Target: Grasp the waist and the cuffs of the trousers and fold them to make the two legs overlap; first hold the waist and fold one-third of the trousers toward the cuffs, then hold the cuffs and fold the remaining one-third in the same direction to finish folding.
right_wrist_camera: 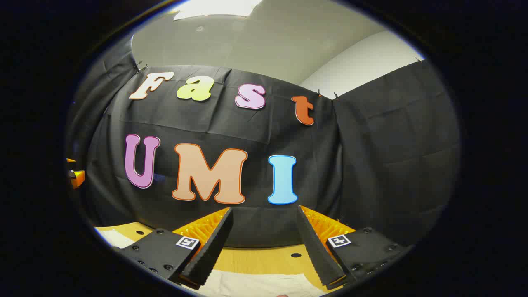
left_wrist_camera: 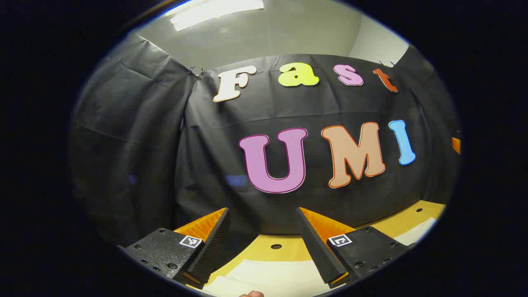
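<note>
Left jaws: the left gripper [left_wrist_camera: 262, 214] is holding its jaws spread wide with nothing between them; each finger is a long wedge with a ribbed, saw-toothed inner face.
Left finger mounts: blocky, grainy housings with small screws are carrying a square printed marker [left_wrist_camera: 191, 241] each.
Right jaws: the right gripper [right_wrist_camera: 264, 212] is likewise standing released, its fingers parted and gripping nothing; the same ribbed wedges and grainy blocks are showing.
Pose: both grippers are pointing level toward the booth's back wall, tipped slightly upward, hovering above the bench rather than touching it.
Trousers: the trousers [left_wrist_camera: 268, 274] are lying flat on the bench just below the left jaws, a pale, cream-coloured smooth cloth with a soft fold line; in the right gripper view the same pale cloth [right_wrist_camera: 264, 284] is lying under the fingers.
Bench: the bench [left_wrist_camera: 288, 247] is a smooth yellow-tan board with small round holes.
Backdrop: black cloth wall [right_wrist_camera: 392, 144], creased and hanging in panels.
Ceiling: plain grey ceiling [left_wrist_camera: 288, 29] with a bright oblong lamp [left_wrist_camera: 214, 10].
</note>
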### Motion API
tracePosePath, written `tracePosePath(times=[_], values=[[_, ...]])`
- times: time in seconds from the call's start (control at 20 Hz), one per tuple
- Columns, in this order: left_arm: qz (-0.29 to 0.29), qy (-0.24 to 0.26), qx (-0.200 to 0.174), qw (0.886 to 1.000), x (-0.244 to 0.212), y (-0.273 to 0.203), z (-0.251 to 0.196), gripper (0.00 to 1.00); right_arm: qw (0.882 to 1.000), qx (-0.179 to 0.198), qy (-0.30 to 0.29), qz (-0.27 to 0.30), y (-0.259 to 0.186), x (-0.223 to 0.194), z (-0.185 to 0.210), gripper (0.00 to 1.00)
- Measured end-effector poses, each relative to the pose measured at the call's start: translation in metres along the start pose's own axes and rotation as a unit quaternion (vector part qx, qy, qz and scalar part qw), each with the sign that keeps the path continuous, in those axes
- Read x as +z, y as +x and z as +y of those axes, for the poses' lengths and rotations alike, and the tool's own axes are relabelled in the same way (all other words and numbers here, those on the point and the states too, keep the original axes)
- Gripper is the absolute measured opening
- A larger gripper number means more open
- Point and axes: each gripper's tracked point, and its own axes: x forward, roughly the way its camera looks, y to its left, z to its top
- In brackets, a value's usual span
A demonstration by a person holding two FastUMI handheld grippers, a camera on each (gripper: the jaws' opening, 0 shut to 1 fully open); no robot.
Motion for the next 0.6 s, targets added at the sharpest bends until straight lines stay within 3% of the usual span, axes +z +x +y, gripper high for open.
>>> tracePosePath(times=[0.6], values=[[0.001, -0.009, 0.002, 1.0, 0.0053, 0.0029, -0.0019, 0.97, 1.0, 0.016, -0.019, -0.005, 0.0007, 0.0052, -0.0053, 0.97]])
